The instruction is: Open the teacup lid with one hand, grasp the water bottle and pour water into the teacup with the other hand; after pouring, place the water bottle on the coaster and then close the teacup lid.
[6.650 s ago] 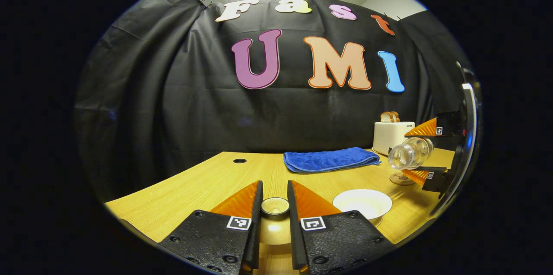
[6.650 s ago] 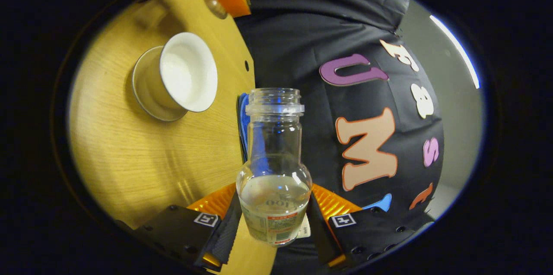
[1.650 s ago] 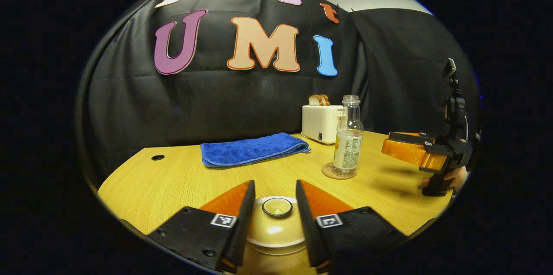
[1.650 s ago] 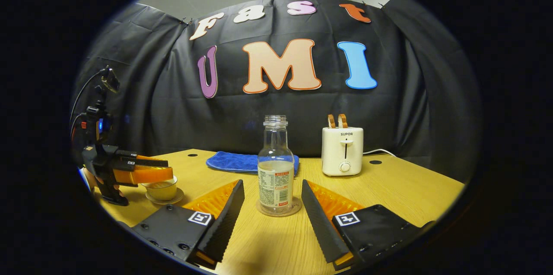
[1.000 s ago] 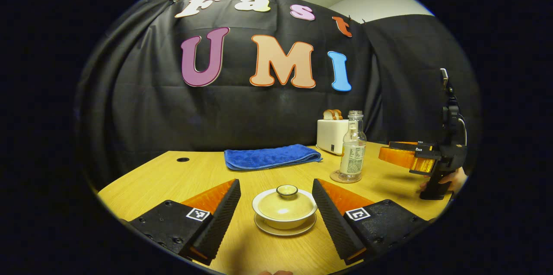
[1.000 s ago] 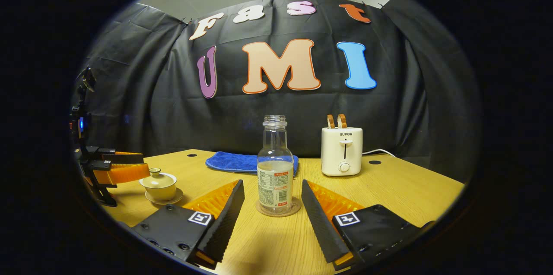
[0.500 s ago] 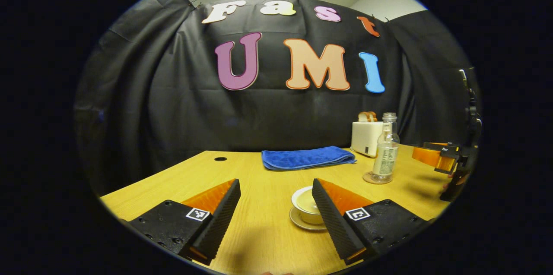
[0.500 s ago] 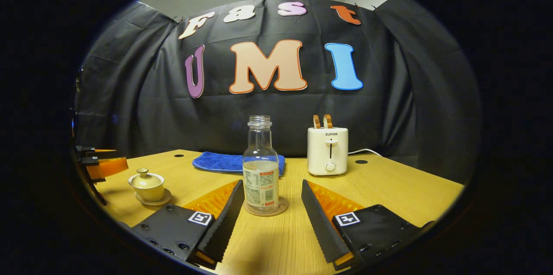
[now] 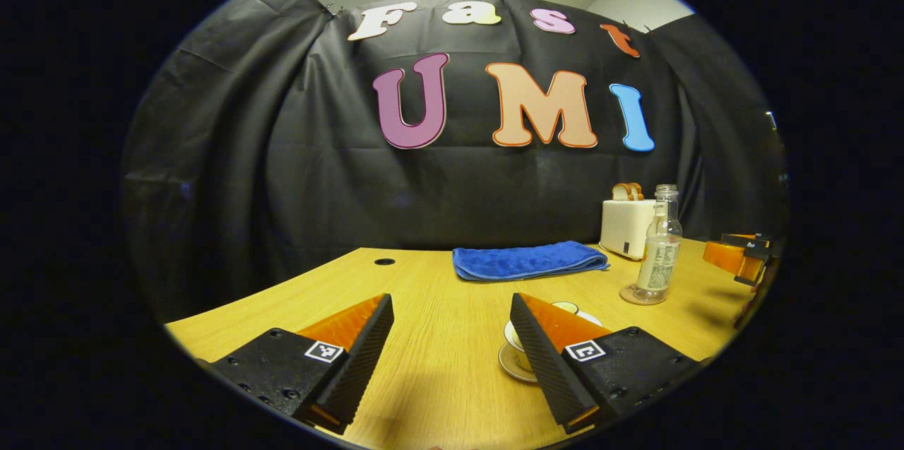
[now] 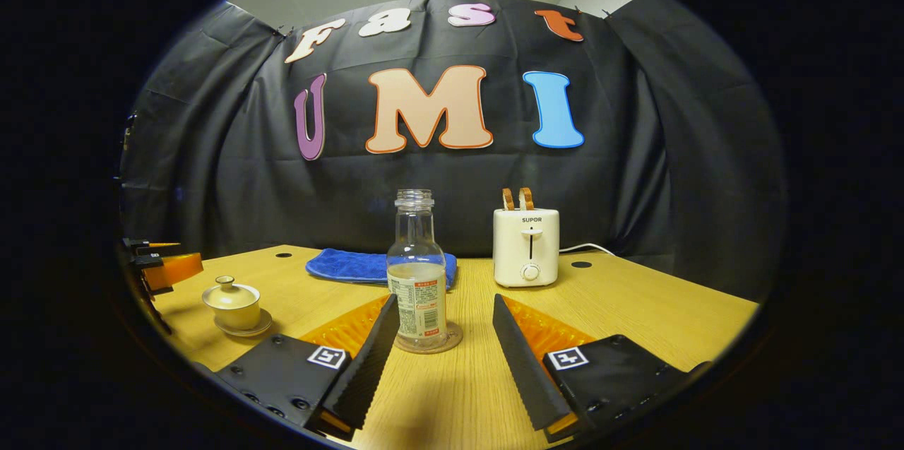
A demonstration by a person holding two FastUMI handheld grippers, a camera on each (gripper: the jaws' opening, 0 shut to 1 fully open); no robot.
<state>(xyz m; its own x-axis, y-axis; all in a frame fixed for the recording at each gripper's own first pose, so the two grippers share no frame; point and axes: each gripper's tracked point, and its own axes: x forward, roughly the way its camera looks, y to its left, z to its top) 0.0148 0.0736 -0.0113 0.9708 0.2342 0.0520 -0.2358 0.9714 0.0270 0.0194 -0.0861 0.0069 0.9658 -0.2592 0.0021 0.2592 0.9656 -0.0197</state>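
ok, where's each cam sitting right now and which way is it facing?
Left gripper view: low over the table, facing the booth wall; its own open tongs at bottom, the teacup behind its right finger.
Right gripper view: low, facing the wall; its own open tongs, the water bottle on the coaster ahead.
Shared: bottle, lidded teacup, blue towel, toaster.

Folded blue towel [image 10: 353,267] on the wooden table [image 10: 635,309], white toaster [image 10: 526,246] holding bread slices [image 10: 515,198], well apart
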